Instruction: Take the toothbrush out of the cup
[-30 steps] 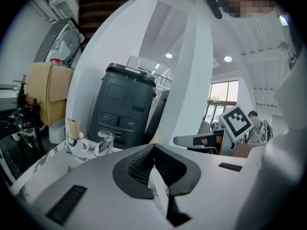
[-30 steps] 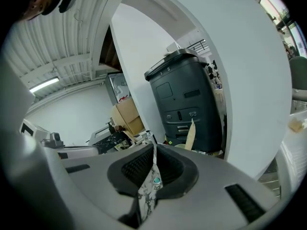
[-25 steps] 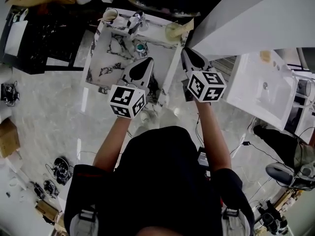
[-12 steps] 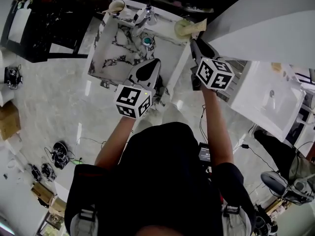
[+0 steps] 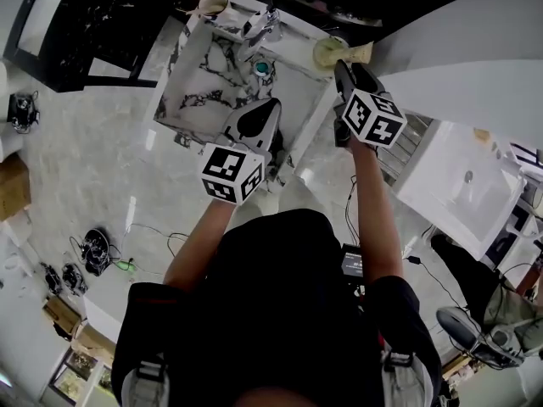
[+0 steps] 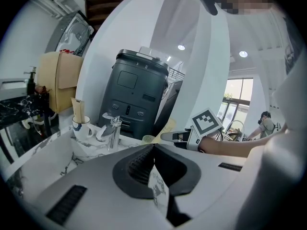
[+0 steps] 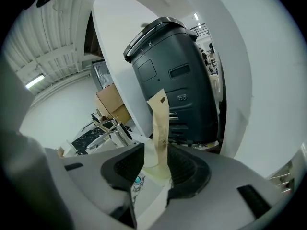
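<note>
A pale translucent cup (image 5: 325, 52) stands on the far right corner of the marble sink (image 5: 191, 91). A beige paper-wrapped toothbrush (image 7: 159, 121) stands upright in that cup (image 7: 152, 166). My right gripper (image 7: 156, 153) is right at it, jaws opening, with the wrapped toothbrush in the gap and the pads clear of it. In the head view the right gripper (image 5: 342, 68) points at the cup. My left gripper (image 5: 257, 115) hangs over the basin's near side, shut (image 6: 153, 147) with nothing in it.
A white mug (image 6: 81, 127) with another beige packet sits at the sink's far left corner, beside a chrome tap (image 6: 113, 128). A dark grey bin-like machine (image 6: 139, 97) and a white curved wall stand behind the sink. A second white basin (image 5: 462, 181) lies to the right.
My right gripper has moved forward and down to the pale cup at the sink's corner. The left gripper has stayed over the basin.
</note>
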Demonstrator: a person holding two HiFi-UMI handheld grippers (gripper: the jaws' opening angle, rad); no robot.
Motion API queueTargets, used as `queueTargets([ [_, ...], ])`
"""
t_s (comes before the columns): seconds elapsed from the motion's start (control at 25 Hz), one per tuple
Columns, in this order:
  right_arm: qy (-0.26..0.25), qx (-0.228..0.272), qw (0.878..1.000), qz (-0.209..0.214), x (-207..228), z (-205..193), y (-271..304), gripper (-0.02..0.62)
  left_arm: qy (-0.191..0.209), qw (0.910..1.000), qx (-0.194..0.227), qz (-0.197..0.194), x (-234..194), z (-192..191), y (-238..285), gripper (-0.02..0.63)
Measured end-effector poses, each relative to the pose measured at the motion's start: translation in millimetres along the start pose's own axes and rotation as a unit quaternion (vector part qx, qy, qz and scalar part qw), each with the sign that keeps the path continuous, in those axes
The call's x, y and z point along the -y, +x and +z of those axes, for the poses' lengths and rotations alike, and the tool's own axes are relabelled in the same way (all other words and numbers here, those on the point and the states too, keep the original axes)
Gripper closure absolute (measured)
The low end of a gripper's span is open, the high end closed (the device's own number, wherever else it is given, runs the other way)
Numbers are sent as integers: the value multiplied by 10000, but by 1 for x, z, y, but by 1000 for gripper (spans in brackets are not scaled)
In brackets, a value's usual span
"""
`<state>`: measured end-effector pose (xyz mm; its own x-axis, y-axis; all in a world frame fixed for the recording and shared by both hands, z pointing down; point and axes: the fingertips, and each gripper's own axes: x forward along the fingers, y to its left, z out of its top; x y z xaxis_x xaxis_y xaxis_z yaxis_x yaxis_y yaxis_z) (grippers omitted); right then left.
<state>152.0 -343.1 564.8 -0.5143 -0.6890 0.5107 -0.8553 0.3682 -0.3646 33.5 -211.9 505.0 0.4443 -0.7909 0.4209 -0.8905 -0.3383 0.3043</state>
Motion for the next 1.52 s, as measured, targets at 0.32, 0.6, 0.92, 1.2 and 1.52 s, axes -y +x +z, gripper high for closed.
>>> queueTargets([
  [0.32,-222,-189,9995,-93,4,-1,25,454,45,9997,-45,238,-7,-5,-5,594],
  [0.6,-238,-121,9992,-286,10,-1,35,456,-20,9989,-4,468,-18,-10,-17,594],
  [0.92,-567,-229,9966,-546,10,4,34,492,-99,9981,71,600,-28,-9,-30,594],
  [1.2,-580,-141,9966,-576,5,8,29,508,-207,9974,154,680,-35,-7,-35,594],
  [1.52,-664,164,9964,-492,-7,29,9,521,-178,9973,224,669,-34,-1,-42,594],
])
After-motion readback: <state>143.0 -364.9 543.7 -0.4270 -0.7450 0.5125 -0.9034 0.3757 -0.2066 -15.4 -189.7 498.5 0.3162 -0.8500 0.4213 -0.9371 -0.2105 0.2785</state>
